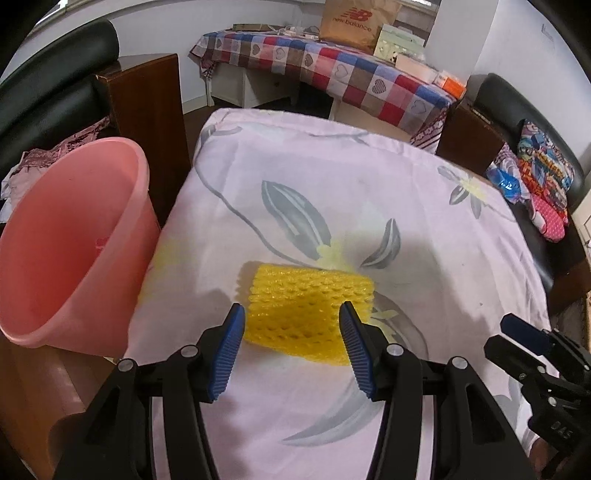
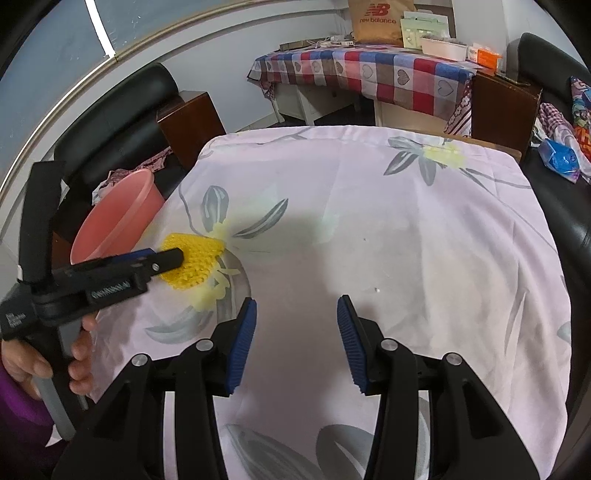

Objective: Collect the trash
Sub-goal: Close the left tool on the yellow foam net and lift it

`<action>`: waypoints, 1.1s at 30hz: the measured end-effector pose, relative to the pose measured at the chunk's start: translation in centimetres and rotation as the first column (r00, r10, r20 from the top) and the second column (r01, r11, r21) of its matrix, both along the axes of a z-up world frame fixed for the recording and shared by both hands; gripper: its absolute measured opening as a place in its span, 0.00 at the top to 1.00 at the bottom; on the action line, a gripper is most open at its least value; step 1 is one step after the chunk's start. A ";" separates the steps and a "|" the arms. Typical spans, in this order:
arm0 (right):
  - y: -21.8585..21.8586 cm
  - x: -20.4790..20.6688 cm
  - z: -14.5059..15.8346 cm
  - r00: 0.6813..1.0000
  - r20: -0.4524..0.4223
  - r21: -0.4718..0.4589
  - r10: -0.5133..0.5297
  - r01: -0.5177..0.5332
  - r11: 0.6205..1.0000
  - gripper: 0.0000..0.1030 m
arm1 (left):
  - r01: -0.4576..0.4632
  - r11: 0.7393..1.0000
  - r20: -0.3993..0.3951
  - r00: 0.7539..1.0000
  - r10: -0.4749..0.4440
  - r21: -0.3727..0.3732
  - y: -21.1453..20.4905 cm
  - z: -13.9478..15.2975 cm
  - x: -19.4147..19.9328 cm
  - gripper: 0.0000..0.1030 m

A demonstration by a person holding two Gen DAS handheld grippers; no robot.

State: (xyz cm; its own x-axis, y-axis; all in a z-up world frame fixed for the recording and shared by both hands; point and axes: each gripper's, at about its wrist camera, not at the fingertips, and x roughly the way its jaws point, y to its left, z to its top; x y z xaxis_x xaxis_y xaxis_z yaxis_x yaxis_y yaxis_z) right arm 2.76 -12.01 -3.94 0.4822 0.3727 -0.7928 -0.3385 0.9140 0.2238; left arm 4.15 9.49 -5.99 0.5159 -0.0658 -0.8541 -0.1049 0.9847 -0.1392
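A yellow foam net point(image 1: 310, 306) lies on the table under a pale pink flowered cloth point(image 1: 369, 184). My left gripper point(image 1: 291, 314) is open and points down at the net. Its blue pads point(image 1: 231, 347) stand on either side of the net's near part without pressing it. From the right wrist view the left gripper point(image 2: 173, 257) reaches over the net point(image 2: 195, 266), held by a hand point(image 2: 81, 354). My right gripper point(image 2: 295, 306) is open over bare cloth point(image 2: 406, 240) with nothing between its fingers. It also shows at the right edge point(image 1: 524, 343). A pink bucket point(image 1: 66, 240) stands just left of the table.
Behind the table stands another table with a checked cloth point(image 1: 332, 62), a paper bag point(image 1: 347, 22) and boxes. Black sofas point(image 1: 48, 85) and dark wooden cabinets point(image 1: 147, 122) flank both sides. Colourful fabrics point(image 1: 543, 184) lie on the right sofa.
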 end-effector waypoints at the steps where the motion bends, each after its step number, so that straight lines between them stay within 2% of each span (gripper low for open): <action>1: 0.1 0.0 0.0 1.000 0.000 -0.001 0.001 -0.001 1.000 0.55 | -0.004 1.000 -0.006 1.000 0.004 0.002 0.0 -0.2 0.1 0.49; 10: 0.3 0.2 -0.8 1.000 -0.027 -0.006 -0.007 0.007 1.000 0.55 | -0.006 0.999 -0.004 1.000 0.006 0.037 -0.4 -1.0 0.1 0.50; 13: 0.3 0.1 -0.9 0.999 -0.032 -0.006 -0.008 0.008 1.000 0.55 | 0.011 0.999 0.007 1.000 -0.012 0.041 -0.7 -1.0 0.0 0.59; 18: 0.2 0.1 -1.0 0.999 -0.038 0.001 -0.013 0.013 1.000 0.55 | 0.059 0.997 0.030 0.998 -0.061 0.049 -1.7 -0.7 -0.2 0.82; 22: 0.1 0.1 -1.0 0.999 -0.039 0.002 -0.015 0.016 1.000 0.55 | 0.075 0.996 0.049 0.996 -0.077 0.051 -2.2 -0.1 -0.5 0.85; 33: 0.2 -0.2 -0.7 0.999 -0.031 0.014 -0.012 0.012 1.000 0.55 | 0.062 0.997 0.126 0.990 -0.057 -0.041 -1.2 3.0 -3.3 0.86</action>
State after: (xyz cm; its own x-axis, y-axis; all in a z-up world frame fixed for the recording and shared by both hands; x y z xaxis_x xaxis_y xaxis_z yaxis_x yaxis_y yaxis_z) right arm 2.54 -11.81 -4.63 0.4620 0.3783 -0.8021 -0.3202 0.9146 0.2469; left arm 0.89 8.25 -2.97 0.6122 -0.1367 -0.7788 -0.0252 0.9811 -0.1920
